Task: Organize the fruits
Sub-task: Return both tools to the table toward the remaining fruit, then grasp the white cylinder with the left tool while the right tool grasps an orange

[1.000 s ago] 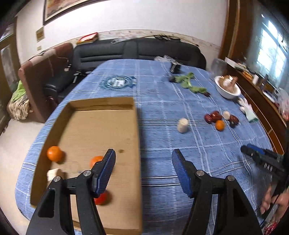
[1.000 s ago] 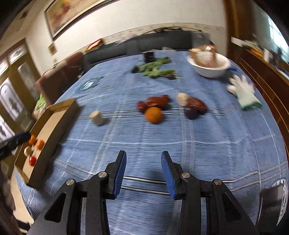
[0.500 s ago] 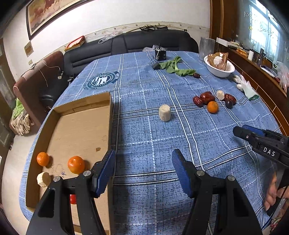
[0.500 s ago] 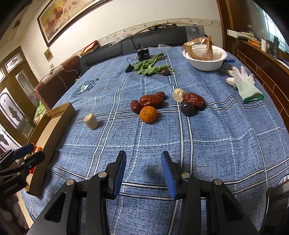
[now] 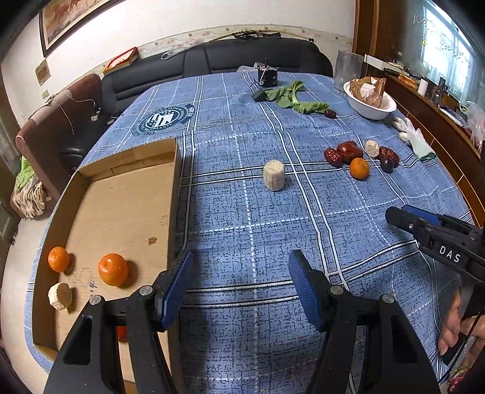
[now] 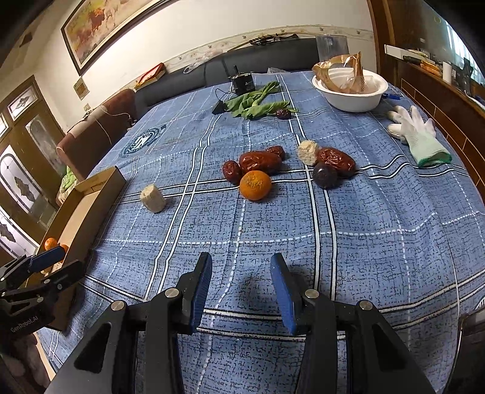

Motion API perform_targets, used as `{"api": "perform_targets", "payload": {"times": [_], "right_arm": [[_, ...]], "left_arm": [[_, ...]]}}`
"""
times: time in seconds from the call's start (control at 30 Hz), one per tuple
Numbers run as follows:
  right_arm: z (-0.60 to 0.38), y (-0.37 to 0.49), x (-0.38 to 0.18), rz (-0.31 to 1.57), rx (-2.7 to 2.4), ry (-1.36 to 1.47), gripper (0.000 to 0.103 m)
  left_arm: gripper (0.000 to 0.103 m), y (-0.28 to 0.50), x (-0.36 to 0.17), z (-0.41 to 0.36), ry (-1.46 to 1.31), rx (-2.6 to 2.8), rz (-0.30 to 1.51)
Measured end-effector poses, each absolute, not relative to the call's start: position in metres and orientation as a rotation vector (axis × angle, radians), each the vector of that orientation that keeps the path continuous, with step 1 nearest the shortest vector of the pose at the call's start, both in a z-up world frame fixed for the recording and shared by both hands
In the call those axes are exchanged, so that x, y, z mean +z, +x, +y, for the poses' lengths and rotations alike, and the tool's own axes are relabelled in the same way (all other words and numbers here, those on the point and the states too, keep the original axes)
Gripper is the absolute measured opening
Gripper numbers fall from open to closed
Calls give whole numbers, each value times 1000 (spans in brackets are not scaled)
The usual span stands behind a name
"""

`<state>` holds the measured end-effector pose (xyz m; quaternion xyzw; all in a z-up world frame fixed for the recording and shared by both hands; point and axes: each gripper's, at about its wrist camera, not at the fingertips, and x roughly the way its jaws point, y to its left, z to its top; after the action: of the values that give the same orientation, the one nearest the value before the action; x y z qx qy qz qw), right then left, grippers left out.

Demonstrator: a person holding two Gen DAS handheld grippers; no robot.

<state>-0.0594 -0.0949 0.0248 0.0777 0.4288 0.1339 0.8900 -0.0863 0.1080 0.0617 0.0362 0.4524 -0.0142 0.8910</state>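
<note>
Two grippers are in play, both empty. The left gripper (image 5: 241, 286) hangs with its jaws apart over the blue checked tablecloth (image 5: 272, 230), just right of the cardboard tray (image 5: 127, 200), nothing between the pads. The right gripper (image 6: 241, 291) also has its jaws apart, narrower, over bare cloth, gripping nothing.

Inside the tray: two oranges, one small (image 5: 58, 259) near the left wall and one larger (image 5: 113, 269) beside it, one pale cylindrical piece (image 5: 60, 295) in front of them, and one small red fruit (image 5: 122, 333) mostly hidden behind the left gripper's finger.

On the cloth: one pale cylinder (image 6: 152, 198) lies alone between the tray and the main cluster. The cluster holds one orange (image 6: 255, 185), three red dates on its left side touching one another (a small one (image 6: 232, 172), a large one (image 6: 259, 162), one behind (image 6: 275, 151)), one more large date (image 6: 336, 160) on the right, one dark round fruit (image 6: 325, 175) touching that date, and one pale lumpy piece (image 6: 308, 152) just beside it. One further date (image 6: 283, 113) lies at the far end against the green leaves (image 6: 254, 104).

Also on the table: one white bowl (image 6: 350, 94) holding brown paper and plastic, one white glove (image 6: 419, 136) with a green cuff, one small black device (image 6: 242, 82).

Beyond the table stand a dark sofa (image 5: 212, 65) and a brown armchair (image 5: 51, 133); a framed picture (image 6: 106, 28) hangs on the white wall; a wooden sideboard (image 5: 439, 127) runs along the right under a window
</note>
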Motion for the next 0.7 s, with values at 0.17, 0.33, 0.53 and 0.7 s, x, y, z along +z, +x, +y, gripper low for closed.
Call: {"api": "perform_targets", "payload": {"times": [0.17, 0.33, 0.53, 0.7], "right_arm": [[-92, -49, 25, 889, 273, 144, 44], [-94, -21, 29, 865, 229, 121, 44], [-92, 9, 24, 868, 210, 113, 43], [-88, 25, 21, 877, 209, 103, 43]], "left_arm": [[64, -72, 56, 105, 47, -52, 965], [64, -35, 41, 105, -37, -73, 1012], [64, -2, 33, 100, -82, -62, 1012], [64, 17, 33, 94, -47, -52, 968]]}}
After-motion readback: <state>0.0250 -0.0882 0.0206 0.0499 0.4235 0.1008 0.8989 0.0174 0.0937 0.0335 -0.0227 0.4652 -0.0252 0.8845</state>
